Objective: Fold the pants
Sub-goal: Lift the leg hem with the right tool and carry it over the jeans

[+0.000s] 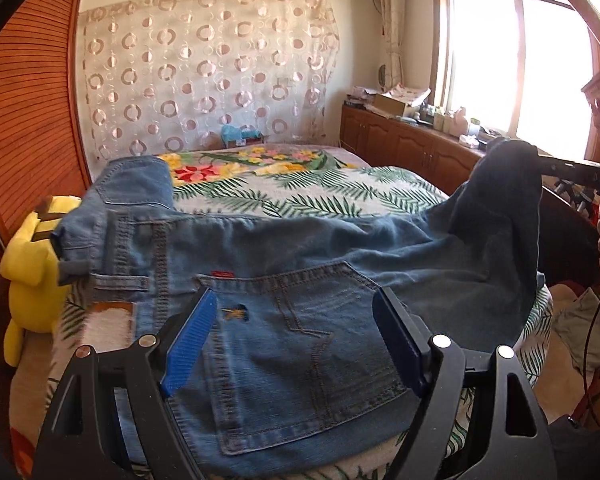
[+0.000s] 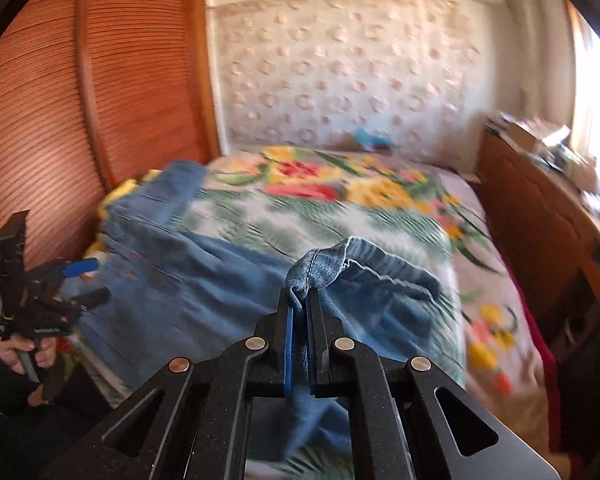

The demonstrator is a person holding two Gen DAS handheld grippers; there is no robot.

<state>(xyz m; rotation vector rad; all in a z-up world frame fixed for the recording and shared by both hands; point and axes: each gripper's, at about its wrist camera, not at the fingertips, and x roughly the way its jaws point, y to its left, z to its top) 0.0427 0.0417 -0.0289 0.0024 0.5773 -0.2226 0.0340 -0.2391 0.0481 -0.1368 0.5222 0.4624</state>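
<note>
Jeans [image 1: 284, 264] are lying across the near end of the bed [image 1: 300, 196], the waist end toward the louvred wooden wardrobe [image 1: 32, 120] and the leg end being lifted off the blanket at the other side. Bedding beyond the denim is lying bare up to the headboard curtain [image 1: 204, 68], giving open room ahead; the wooden cabinet [image 1: 400, 140] is closing in the window side, and a yellow plush toy [image 1: 32, 276] is sitting wedged just beside the waistband at the wardrobe edge.

Hovering over the back pocket [image 1: 312, 356], the left gripper [image 1: 296, 340] is standing with its 2 jaws spread wide, nothing between them. Its ribbed blue pad [image 1: 190, 344] is showing on one finger, a darker pad on the other.

In the right wrist view the right gripper [image 2: 300, 312] is pinching a bunched hem [image 2: 320, 264] of the jeans, jaws nearly together with cloth between them. Fabric is draping down from that grip in soft folds onto the blanket.

Denim is looking mid-blue and faded, with orange-brown double stitching, a small red tab [image 1: 222, 274] above the pocket and a small frayed tear [image 1: 234, 312] showing orange threads on the pocket. Blanket is looking plush, printed with green fern leaves and red and yellow flowers.
</note>
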